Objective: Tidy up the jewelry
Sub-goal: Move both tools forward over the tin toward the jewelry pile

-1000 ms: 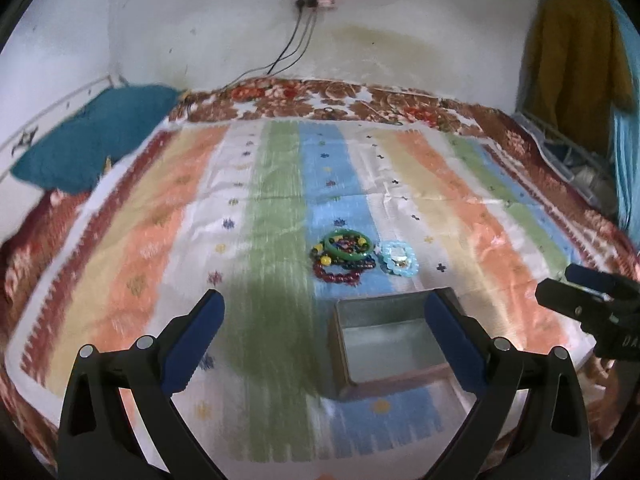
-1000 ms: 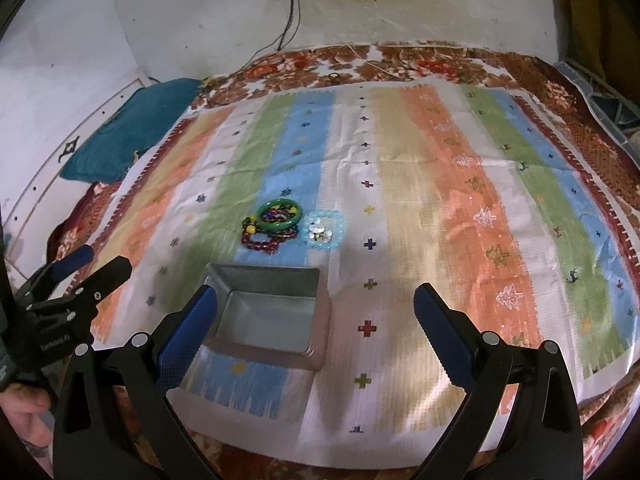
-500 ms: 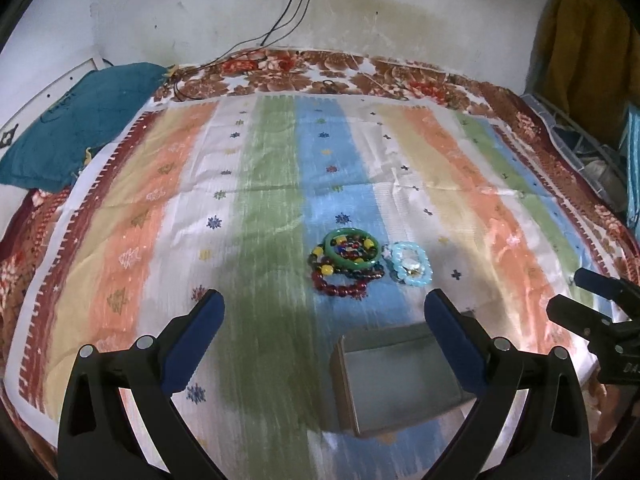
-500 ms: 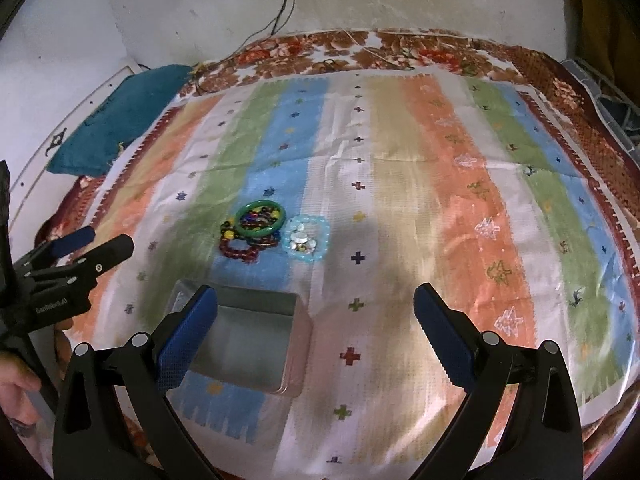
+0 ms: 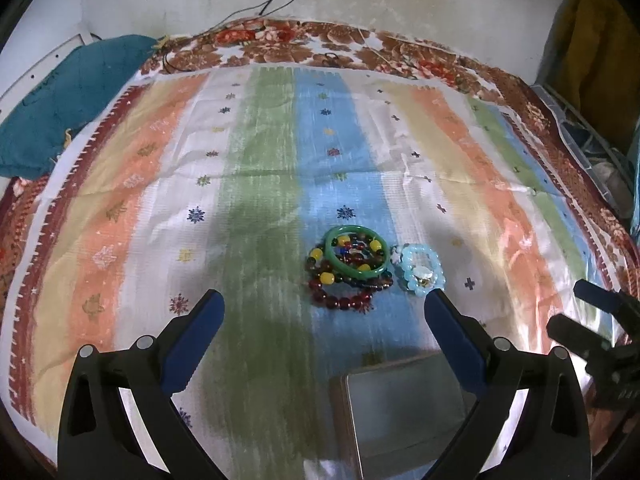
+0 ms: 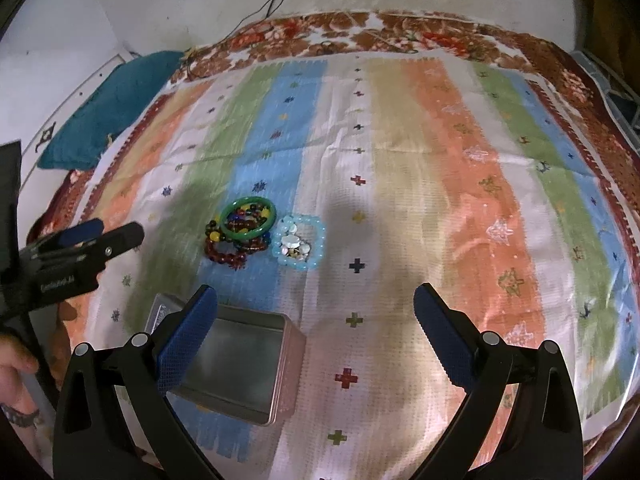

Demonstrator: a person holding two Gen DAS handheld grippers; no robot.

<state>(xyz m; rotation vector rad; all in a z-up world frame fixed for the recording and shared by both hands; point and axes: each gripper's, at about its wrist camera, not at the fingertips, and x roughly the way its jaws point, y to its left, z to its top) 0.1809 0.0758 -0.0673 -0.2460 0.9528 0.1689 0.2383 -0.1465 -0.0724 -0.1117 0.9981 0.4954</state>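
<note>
Both my left gripper and right gripper gape wide, empty, bracelets heaped just ahead, tin close below for loading.

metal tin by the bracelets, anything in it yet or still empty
Empty: the open grey rectangular metal tin shows only bare floor, and the green bangle and pale blue bead bracelet lie outside on the striped cloth.

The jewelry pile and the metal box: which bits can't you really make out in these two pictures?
- Metal box: in the left wrist view its near part runs off the bottom edge, and a gripper finger hides one corner.
- Jewelry pile: strands overlap under the green bangle, so their count is unclear.
- Pale pieces inside the light blue bracelet: too small to identify.
</note>
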